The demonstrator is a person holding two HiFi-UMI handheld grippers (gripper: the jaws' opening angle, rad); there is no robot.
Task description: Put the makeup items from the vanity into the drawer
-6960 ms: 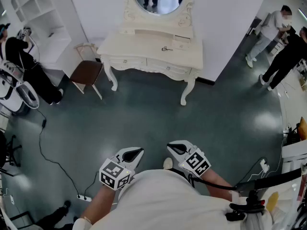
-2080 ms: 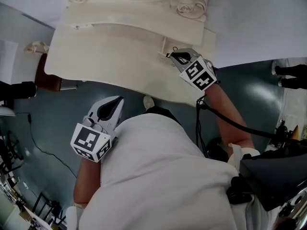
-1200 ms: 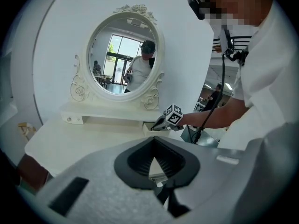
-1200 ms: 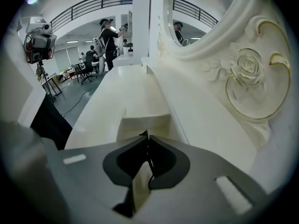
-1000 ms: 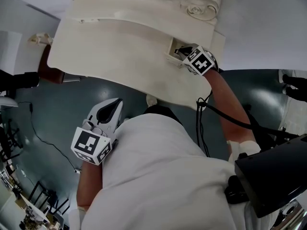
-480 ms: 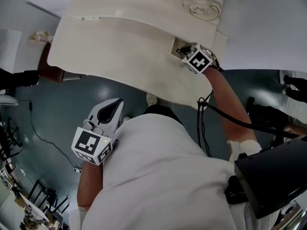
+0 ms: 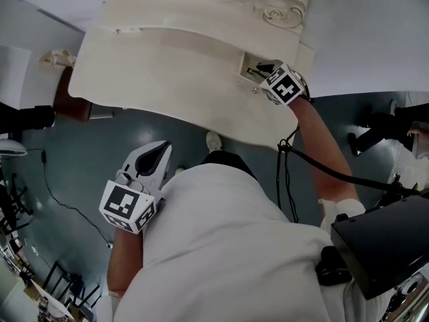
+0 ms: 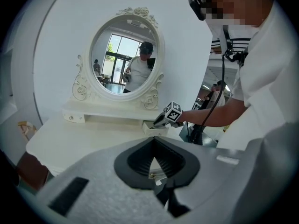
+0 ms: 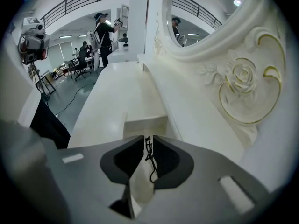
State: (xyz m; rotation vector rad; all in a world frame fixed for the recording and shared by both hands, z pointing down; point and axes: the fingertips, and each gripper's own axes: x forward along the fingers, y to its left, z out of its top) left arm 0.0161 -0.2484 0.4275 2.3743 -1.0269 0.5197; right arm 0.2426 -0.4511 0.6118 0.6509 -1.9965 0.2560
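A cream vanity [image 7: 167,79] is filling the 12 o'clock part of the head view, backing onto a white wall [image 7: 362,25] and standing on a dark teal floor [image 7: 80,159]. A brown chair [image 7: 70,102] is showing at 10 o'clock, just beside the vanity's end, and an oval mirror [image 8: 124,59] is rising behind the tabletop.

Seven seconds ago the person was standing well back, with the black makeup tool [image 9: 150,158] lying on the tabletop. Now the person is leaning over the vanity. Over the last half second the right gripper [image 7: 260,67] is barely shifting.

The small drawer [image 7: 245,64] at 1 o'clock is standing open. The right gripper is reaching over it, its jaws pinching the thin black makeup tool through a narrow slit, with the tool's looped end hanging over the drawer's pale inside. The left gripper [image 7: 159,154] is hanging back at 8 o'clock by the person's torso, its jaws meeting at the tips on nothing.
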